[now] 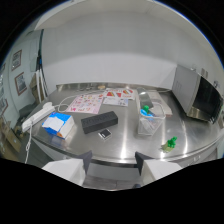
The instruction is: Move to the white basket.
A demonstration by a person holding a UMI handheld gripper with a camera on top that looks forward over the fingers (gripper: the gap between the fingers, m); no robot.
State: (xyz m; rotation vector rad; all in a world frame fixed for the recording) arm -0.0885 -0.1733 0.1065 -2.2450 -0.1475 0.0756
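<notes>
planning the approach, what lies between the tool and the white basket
In the gripper view, only bare steel table lies between the open tool and the white basket. The black box and a small dark item sit off to the side.

gripper (114, 161) fingers apart, nothing between them, at the near edge of the steel table (125, 142). white basket (150, 119) at 1 o'clock beyond the fingers, green item inside. black box (99, 121) at 11, blue-white carton (58, 124) at 10, microwave (197, 94) at 2.
</notes>
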